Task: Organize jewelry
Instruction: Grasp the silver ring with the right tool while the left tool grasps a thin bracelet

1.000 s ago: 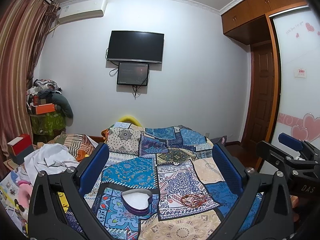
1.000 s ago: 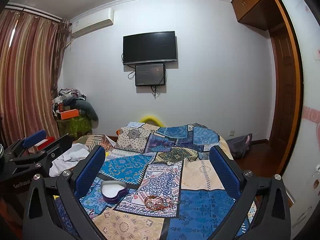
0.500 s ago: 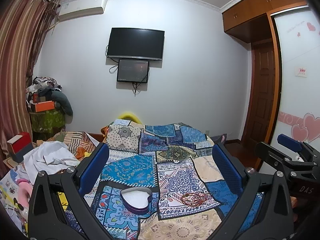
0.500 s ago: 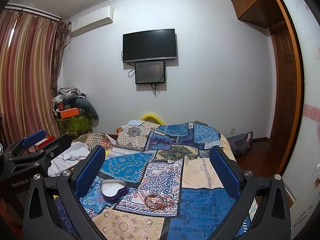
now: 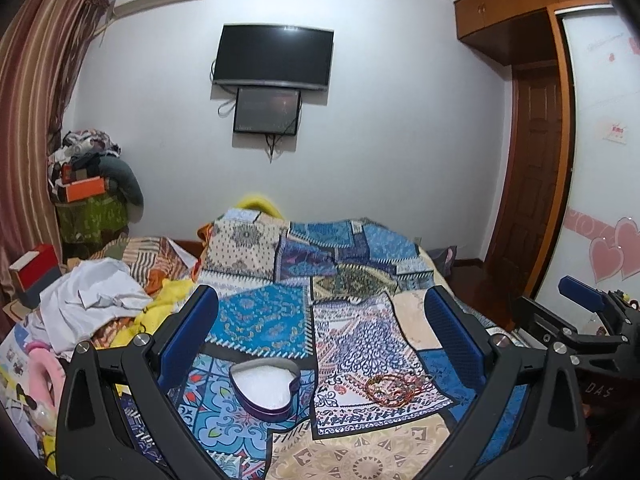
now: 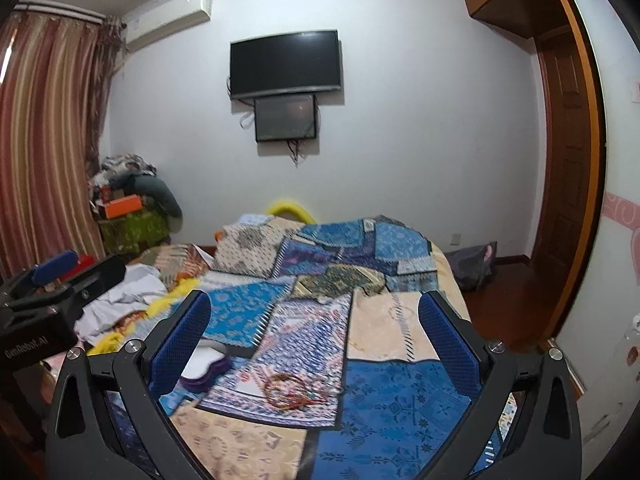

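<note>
1. Both the left gripper [image 5: 320, 328] and right gripper [image 6: 314, 324] hover spread wide, holding nothing.
2. The loose red-brown beaded bracelets [image 6: 290, 392] lie mid-bed on the patchwork bedspread [image 6: 400, 400], just beside the purple heart-shaped tin [image 5: 266, 394].
3. They look light, limp and slippery; pinching several bunched strands seems safest.

On the bed [image 5: 360, 452], the beads [image 5: 394, 389] lie just right of the box [image 5: 266, 390]; clothes [image 5: 94, 300] are heaped behind-left of the box.

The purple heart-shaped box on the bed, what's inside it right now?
The heart-shaped box shows only a plain white lining; no jewelry is visible in it. The red bead bracelets lie outside on the quilt. The near wall hides a strip of the floor.
</note>
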`<action>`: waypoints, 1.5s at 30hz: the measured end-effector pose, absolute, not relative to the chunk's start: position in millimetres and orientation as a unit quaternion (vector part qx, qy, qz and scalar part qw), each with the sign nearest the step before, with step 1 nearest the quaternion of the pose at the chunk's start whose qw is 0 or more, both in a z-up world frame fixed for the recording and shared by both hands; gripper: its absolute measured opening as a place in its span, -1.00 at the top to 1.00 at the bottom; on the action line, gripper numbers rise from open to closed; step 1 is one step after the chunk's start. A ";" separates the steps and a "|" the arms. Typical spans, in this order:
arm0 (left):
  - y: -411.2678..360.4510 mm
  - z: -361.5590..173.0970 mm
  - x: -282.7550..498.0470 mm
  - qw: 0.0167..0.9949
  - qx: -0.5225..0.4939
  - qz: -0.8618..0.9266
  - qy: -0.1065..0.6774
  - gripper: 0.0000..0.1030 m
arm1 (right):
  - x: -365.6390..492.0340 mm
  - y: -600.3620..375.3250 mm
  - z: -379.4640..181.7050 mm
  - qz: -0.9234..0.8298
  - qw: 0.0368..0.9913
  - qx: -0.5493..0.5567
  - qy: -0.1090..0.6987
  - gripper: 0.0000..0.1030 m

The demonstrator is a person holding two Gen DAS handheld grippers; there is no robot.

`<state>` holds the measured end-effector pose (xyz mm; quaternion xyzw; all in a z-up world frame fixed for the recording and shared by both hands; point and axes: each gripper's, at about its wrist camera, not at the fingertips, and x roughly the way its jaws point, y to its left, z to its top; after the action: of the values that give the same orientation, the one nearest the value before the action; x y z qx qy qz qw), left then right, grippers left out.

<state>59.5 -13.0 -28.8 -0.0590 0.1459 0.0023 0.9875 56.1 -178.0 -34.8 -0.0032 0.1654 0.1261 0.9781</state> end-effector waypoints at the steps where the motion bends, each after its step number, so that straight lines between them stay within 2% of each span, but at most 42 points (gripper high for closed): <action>1: -13.6 -32.5 65.0 0.987 -0.059 0.001 0.150 -1.00 | 61.1 -179.4 -39.6 0.123 0.977 -0.005 0.174 -1.00; 12: -21.9 -98.3 127.2 0.961 -0.055 -0.011 0.271 -0.99 | 99.7 -199.1 -92.7 0.109 0.956 -0.023 0.273 -1.00; 18: -34.2 -135.3 147.9 0.936 -0.054 -0.032 0.347 -0.75 | 110.6 -201.0 -114.0 0.126 0.942 -0.036 0.307 -0.98; 22: -39.2 -155.6 163.9 0.921 -0.045 -0.040 0.385 -0.51 | 118.6 -202.5 -124.9 0.141 0.932 -0.036 0.331 -0.76; 27: -43.6 -167.0 175.5 0.913 -0.050 -0.060 0.401 -0.48 | 128.3 -204.4 -136.9 0.157 0.922 -0.035 0.352 -0.51; 30: -46.9 -172.1 182.1 0.908 -0.053 -0.073 0.409 -0.33 | 134.9 -204.3 -143.1 0.170 0.913 -0.030 0.369 -0.33; 34: -53.7 -178.7 188.4 0.900 -0.062 -0.094 0.421 0.05 | 141.3 -204.2 -146.1 0.188 0.905 -0.023 0.380 -0.17; 38: -58.4 -183.4 193.5 0.896 -0.063 -0.107 0.427 0.34 | 147.2 -198.9 -147.9 0.202 0.900 -0.020 0.385 -0.06; 45: -61.0 -190.5 202.3 0.890 -0.069 -0.128 0.433 0.58 | 156.5 -190.6 -156.6 0.226 0.885 -0.010 0.406 0.14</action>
<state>202.3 -61.0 -190.6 -0.0687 0.4328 -0.1275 0.8898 156.5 -190.6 -156.6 -0.0104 0.4060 0.2260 0.8854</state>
